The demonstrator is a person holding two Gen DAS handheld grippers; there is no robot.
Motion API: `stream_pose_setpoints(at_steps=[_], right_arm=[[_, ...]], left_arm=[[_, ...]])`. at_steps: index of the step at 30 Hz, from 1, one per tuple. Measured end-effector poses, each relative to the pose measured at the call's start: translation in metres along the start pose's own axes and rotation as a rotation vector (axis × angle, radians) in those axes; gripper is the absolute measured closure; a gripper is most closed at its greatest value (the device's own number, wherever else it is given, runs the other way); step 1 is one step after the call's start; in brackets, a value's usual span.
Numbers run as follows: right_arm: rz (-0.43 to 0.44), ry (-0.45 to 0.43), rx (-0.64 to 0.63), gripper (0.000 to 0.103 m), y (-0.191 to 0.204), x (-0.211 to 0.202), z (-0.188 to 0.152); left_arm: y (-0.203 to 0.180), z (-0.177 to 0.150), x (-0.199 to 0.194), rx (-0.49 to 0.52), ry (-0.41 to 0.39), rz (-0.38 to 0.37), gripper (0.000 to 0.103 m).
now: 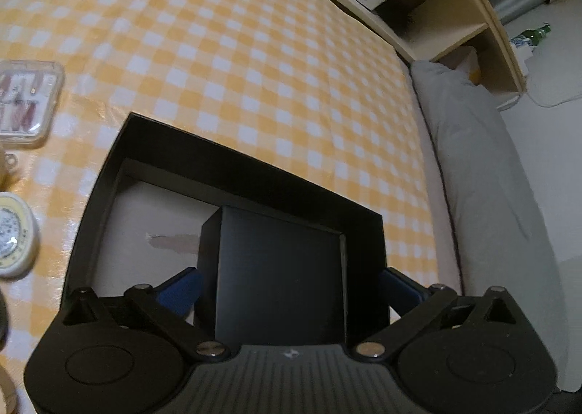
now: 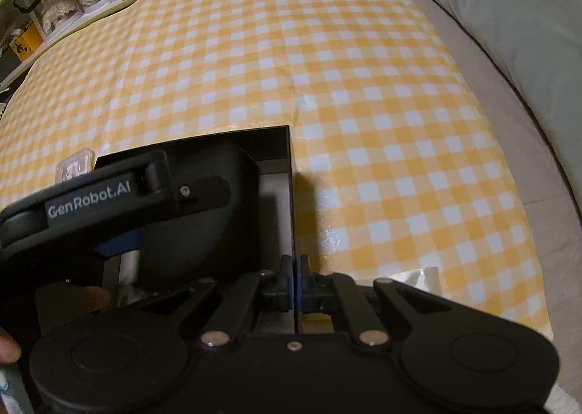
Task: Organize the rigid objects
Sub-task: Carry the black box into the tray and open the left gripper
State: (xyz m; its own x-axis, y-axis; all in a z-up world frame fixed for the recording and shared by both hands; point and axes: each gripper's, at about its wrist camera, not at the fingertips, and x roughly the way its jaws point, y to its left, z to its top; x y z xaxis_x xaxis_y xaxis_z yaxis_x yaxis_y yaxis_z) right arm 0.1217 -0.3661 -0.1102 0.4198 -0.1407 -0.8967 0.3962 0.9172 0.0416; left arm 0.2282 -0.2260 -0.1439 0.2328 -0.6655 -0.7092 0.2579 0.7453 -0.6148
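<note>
A large open black tray (image 1: 254,174) with a pale floor lies on the yellow checked cloth. A smaller black box (image 1: 276,268) stands inside it, against the right wall. My left gripper (image 1: 287,288) stands open astride that box, its blue pads (image 1: 180,292) wide apart on either side; the right pad is clear of the box. In the right wrist view my right gripper (image 2: 294,279) is shut on the thin right wall of the tray (image 2: 291,174), near its front corner. The left tool's black housing (image 2: 91,196) covers most of the tray there.
Left of the tray lie a clear plastic case (image 1: 25,101) and a round yellow-rimmed tin (image 1: 14,236). Grey bedding (image 1: 491,177) borders the cloth on the right, with a wooden shelf (image 1: 454,14) behind. A person's fingertip (image 2: 7,348) shows at the left edge.
</note>
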Motion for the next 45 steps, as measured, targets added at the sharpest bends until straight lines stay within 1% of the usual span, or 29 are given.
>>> stream_pose_setpoints(at_steps=[3, 5, 7, 8, 10, 12, 13, 15, 19, 23, 25, 26, 27, 28, 32, 36, 38, 42, 45], right_arm=[[0.007, -0.002, 0.005, 0.100, 0.000, -0.001, 0.000], [0.015, 0.003, 0.013, 0.100, -0.003, -0.001, 0.000], [0.023, 0.007, 0.021, 0.100, -0.007, -0.001, 0.001], [0.024, 0.009, 0.019, 0.100, -0.006, -0.002, 0.001], [0.023, 0.010, 0.016, 0.099, -0.007, -0.001, 0.001], [0.024, 0.010, 0.018, 0.099, -0.008, -0.001, 0.002], [0.026, 0.010, 0.020, 0.099, -0.008, -0.001, 0.001], [0.025, 0.011, 0.021, 0.099, -0.007, -0.001, 0.000], [0.026, 0.011, 0.024, 0.099, -0.007, -0.002, -0.001], [0.027, 0.013, 0.025, 0.099, -0.007, -0.002, -0.001], [0.027, 0.017, 0.023, 0.099, -0.005, -0.002, -0.001], [0.027, 0.018, 0.023, 0.099, -0.005, -0.002, -0.002], [0.025, 0.018, 0.020, 0.099, -0.004, -0.002, -0.002], [0.024, 0.019, 0.017, 0.099, -0.004, -0.002, -0.002], [0.020, 0.019, 0.011, 0.099, -0.004, 0.000, -0.002], [0.017, 0.020, 0.004, 0.099, -0.004, 0.002, -0.001], [0.016, 0.020, 0.000, 0.099, -0.003, 0.003, -0.002], [0.015, 0.021, -0.011, 0.099, -0.001, 0.004, -0.001], [0.018, 0.022, -0.008, 0.099, -0.001, 0.005, -0.001]], left_arm=[[-0.001, 0.001, -0.003, 0.011, 0.003, -0.017, 0.000], [-0.001, 0.001, -0.005, 0.022, 0.022, -0.021, 0.000], [-0.002, 0.002, -0.006, 0.038, 0.045, -0.002, 0.003], [-0.003, 0.002, -0.007, 0.050, 0.060, 0.007, 0.005], [-0.004, 0.003, -0.008, 0.078, 0.099, 0.048, 0.015], [-0.006, 0.003, -0.011, 0.117, 0.137, 0.079, 0.021], [-0.008, 0.003, -0.012, 0.144, 0.155, 0.090, 0.023], [-0.013, 0.002, -0.016, 0.210, 0.184, 0.101, 0.024], [-0.028, -0.002, -0.019, 0.372, 0.248, 0.095, 0.024], [-0.038, -0.015, -0.015, 0.559, 0.277, 0.131, 0.024], [-0.040, -0.021, -0.010, 0.622, 0.292, 0.156, 0.033], [-0.037, -0.022, -0.008, 0.635, 0.296, 0.172, 0.035], [-0.036, -0.024, -0.005, 0.649, 0.291, 0.186, 0.038], [-0.034, -0.025, -0.004, 0.661, 0.272, 0.185, 0.040], [-0.029, -0.024, -0.001, 0.675, 0.198, 0.118, 0.041], [-0.031, -0.026, 0.004, 0.712, 0.131, 0.093, 0.041], [-0.034, -0.026, 0.007, 0.721, 0.121, 0.077, 0.041], [-0.036, -0.031, 0.006, 0.746, 0.091, 0.079, 0.041], [-0.035, -0.031, 0.008, 0.744, 0.088, 0.073, 0.040]])
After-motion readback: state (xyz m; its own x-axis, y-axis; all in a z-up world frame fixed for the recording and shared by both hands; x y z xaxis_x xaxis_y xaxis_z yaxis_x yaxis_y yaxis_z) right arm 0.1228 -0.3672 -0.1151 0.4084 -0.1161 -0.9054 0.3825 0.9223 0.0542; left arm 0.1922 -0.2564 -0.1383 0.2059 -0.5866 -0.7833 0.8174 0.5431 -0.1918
